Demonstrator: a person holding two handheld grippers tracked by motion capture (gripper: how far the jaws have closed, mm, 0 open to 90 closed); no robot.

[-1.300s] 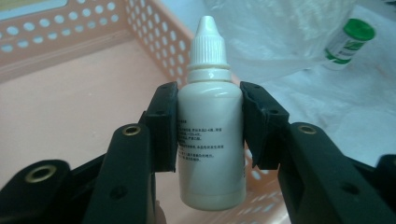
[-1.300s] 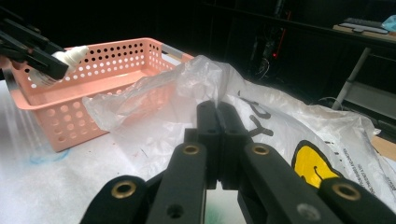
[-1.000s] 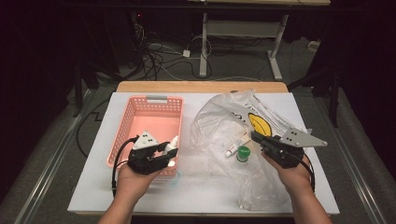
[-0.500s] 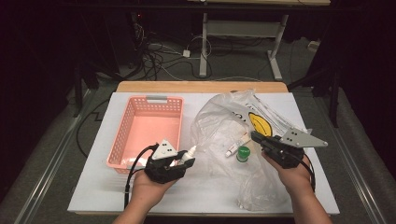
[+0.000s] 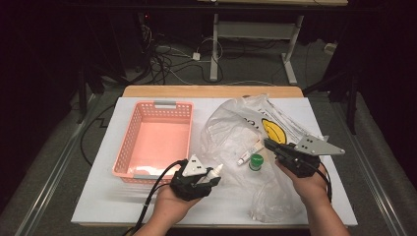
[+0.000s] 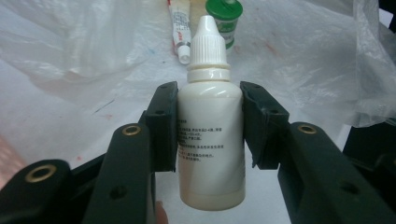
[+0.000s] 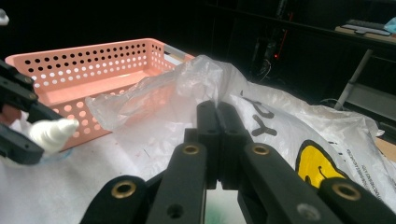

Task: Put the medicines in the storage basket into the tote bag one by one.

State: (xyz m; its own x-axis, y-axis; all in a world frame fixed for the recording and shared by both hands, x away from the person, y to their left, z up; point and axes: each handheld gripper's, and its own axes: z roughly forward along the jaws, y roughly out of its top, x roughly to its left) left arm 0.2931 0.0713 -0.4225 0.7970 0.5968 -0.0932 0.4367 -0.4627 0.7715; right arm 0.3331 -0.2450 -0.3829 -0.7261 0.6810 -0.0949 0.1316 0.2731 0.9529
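My left gripper (image 5: 210,178) is shut on a white dropper bottle (image 5: 215,171), in front of the pink basket (image 5: 129,147) and beside the clear plastic bag (image 5: 231,123). In the left gripper view the pads (image 6: 166,121) press on both sides of the bottle (image 6: 210,140), its ribbed cap pointing away. My right gripper (image 5: 269,144) rests on the bag by the yellow smiley print. In the right gripper view its jaws meet, and the right gripper (image 7: 217,106) pinches a fold of the bag (image 7: 187,88). The bottle's tip (image 7: 53,131) shows at the left there.
A small green-capped bottle (image 5: 255,161) and a white tube (image 5: 248,153) lie inside the bag, ahead of the held bottle in the left gripper view as the tube (image 6: 180,28) and the green cap (image 6: 224,14). The white table (image 5: 98,196) ends close to both hands.
My left gripper has carried the dropper bottle right and slightly down, from the basket's front edge toward the bag. The right gripper has stayed put on the bag.
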